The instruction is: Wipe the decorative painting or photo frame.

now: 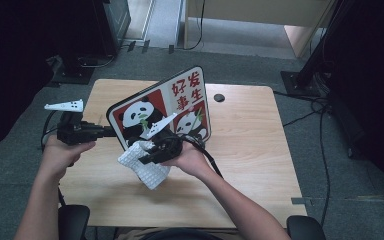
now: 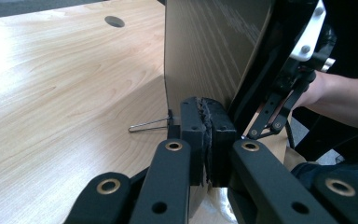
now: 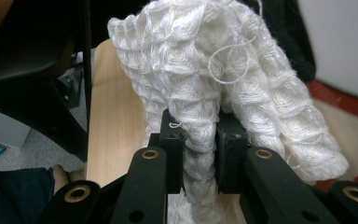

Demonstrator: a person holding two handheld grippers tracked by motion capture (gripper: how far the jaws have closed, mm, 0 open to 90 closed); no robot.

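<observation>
Right gripper view: the right gripper [image 3: 200,144] has its jaws clamped on a fold of a white waffle-knit cloth [image 3: 223,79], which bunches up ahead of the pads and spills to both sides. From the high view that cloth [image 1: 145,165] sits against the lower left part of the panda picture board [image 1: 162,107], so the wiping hand is already on the face to be cleaned; the stroke would run up and to the right across the board. The left gripper [image 2: 207,140] is closed on the board's lower edge, holding the board [image 2: 205,46] tilted up from the wooden table [image 1: 250,150], its printed face toward the person. The left gripper [image 1: 87,131] grips at the board's left end, well to the side of the cloth. Whether the cloth actually presses on the board is hard to tell, since the right hand [image 1: 187,157] covers the contact. A thin wire stand [image 2: 149,124] lies behind the board.
</observation>
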